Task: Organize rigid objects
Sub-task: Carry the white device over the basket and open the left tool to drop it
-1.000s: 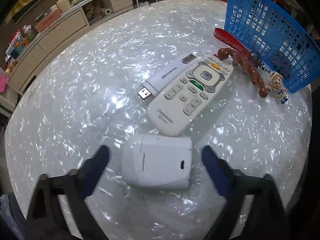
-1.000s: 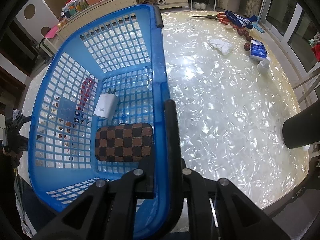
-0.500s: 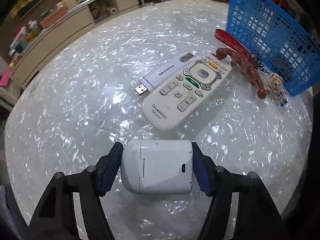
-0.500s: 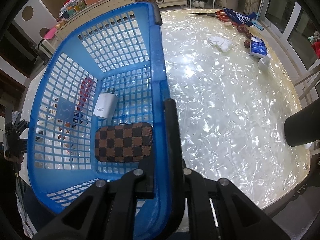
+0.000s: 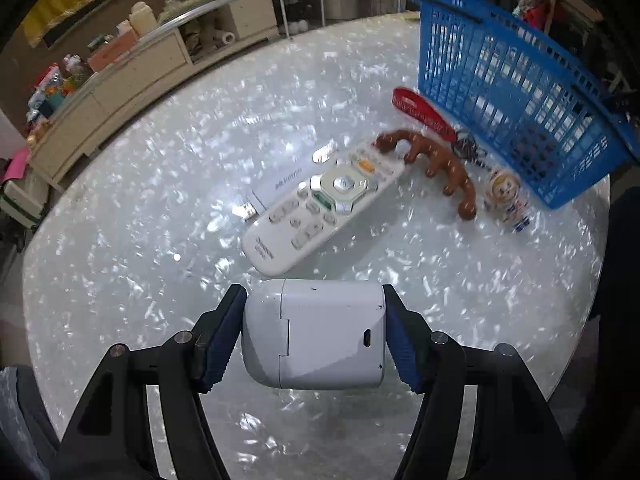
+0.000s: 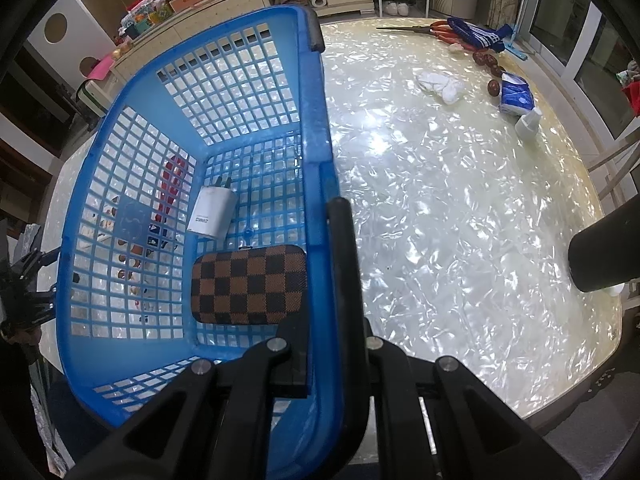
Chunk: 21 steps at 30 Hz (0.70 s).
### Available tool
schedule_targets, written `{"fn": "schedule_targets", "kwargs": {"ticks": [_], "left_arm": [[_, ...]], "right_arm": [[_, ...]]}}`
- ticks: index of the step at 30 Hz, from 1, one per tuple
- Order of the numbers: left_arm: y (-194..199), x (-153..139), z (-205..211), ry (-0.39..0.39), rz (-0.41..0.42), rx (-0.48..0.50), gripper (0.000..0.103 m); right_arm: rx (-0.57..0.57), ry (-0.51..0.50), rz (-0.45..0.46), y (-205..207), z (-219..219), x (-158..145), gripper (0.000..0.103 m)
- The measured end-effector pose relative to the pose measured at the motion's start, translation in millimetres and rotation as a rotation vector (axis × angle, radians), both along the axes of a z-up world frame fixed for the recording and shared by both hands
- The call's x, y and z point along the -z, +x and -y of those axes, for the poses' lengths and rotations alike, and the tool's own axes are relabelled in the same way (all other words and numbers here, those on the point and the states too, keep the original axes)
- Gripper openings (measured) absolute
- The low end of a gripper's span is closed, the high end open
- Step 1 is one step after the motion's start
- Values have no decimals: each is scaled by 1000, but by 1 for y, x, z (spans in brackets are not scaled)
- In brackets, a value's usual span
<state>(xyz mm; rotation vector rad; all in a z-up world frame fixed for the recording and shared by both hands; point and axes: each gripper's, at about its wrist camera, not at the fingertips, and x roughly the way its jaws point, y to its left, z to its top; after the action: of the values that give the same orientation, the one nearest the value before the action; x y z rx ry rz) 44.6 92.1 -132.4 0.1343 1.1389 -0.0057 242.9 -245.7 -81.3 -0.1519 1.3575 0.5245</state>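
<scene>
White case [image 5: 316, 334] now pinched between the blue fingers [image 5: 222, 338] of the left gripper [image 5: 314, 338], where a second ago wide open fingers just straddled it flat on the tabletop [image 5: 132, 248]. Also looks lifted a bit, shadow underneath, so pretty much picked up and ready for the trip to the blue basket [image 5: 516, 92]. Long axis runs side to side across the fingers, rounded lid end toward the left finger, flat end with the little port toward the right one. Just beyond it: white remote [image 5: 320, 208] lying diagonal, a USB stick [image 5: 280, 186] tucked beside that, then brown toy [image 5: 436, 168] and astronaut figure [image 5: 506, 198] near the basket. Right gripper [image 6: 320, 280] clamped tight on the basket rim, holding it steady. Checkered case [image 6: 250, 284] and white charger [image 6: 214, 216] already inside.
</scene>
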Motion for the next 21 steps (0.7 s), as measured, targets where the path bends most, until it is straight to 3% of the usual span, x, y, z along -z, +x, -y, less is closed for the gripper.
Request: {"fn": "schedule_targets", "kwargs": {"ticks": [13,21], "left_arm": [[12,-65,33,53,37,-39,70],[22,-103,69,104,76,26,70]], "right_arm": [[-3,28,-8,0,3,-2,11],[-16,37,-2,0,4,-5,11]]}}
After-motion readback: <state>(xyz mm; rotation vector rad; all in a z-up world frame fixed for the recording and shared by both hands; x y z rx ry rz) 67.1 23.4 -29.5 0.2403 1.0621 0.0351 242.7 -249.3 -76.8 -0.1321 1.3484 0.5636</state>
